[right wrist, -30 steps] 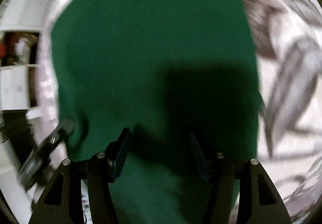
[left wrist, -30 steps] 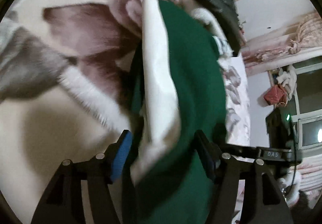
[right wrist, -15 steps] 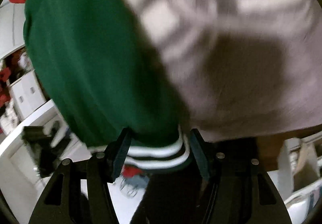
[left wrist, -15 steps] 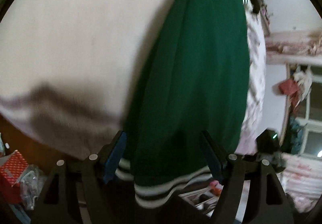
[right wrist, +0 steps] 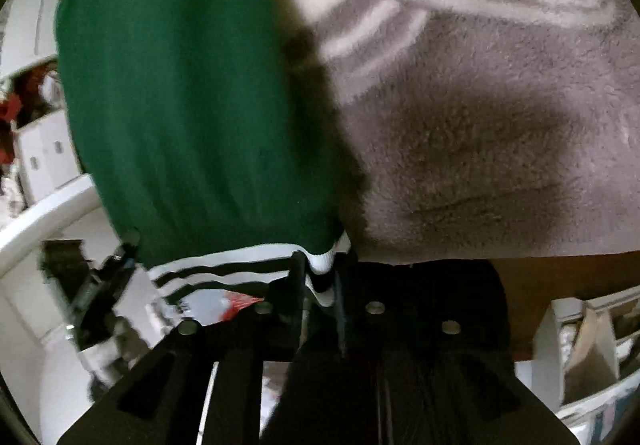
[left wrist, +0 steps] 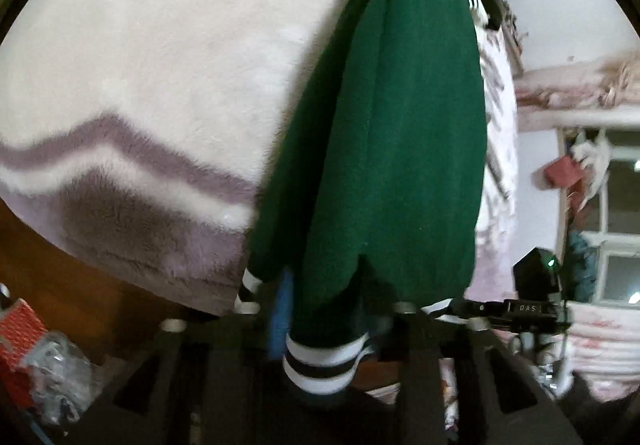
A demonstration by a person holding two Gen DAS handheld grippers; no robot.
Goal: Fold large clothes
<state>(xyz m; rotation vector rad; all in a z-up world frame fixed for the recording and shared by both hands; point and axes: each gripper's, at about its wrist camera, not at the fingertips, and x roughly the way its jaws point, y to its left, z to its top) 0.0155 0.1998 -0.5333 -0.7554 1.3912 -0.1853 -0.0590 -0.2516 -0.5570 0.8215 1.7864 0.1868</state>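
Observation:
A green jacket (left wrist: 400,149) with a black-and-white striped hem lies stretched over the edge of a bed. My left gripper (left wrist: 332,325) is shut on its striped hem (left wrist: 324,369) at one corner. My right gripper (right wrist: 320,281) is shut on the striped hem (right wrist: 224,269) at the other corner; the jacket (right wrist: 192,85) runs away from it up the left of that view. The other gripper shows past the jacket in each view (left wrist: 532,309) (right wrist: 100,285).
A fluffy white and mauve patterned blanket (left wrist: 160,93) (right wrist: 480,125) covers the bed under the jacket. The bed's wooden side (left wrist: 60,265) (right wrist: 560,285) drops below it. Red boxes and bags (left wrist: 24,349) lie on the floor. A window (left wrist: 616,229) is at right, white shelves (right wrist: 40,153) at left.
Both grippers have pulled back toward the bed's edge and closed on the striped hem. The jacket is now drawn out long and flat over the blanket.

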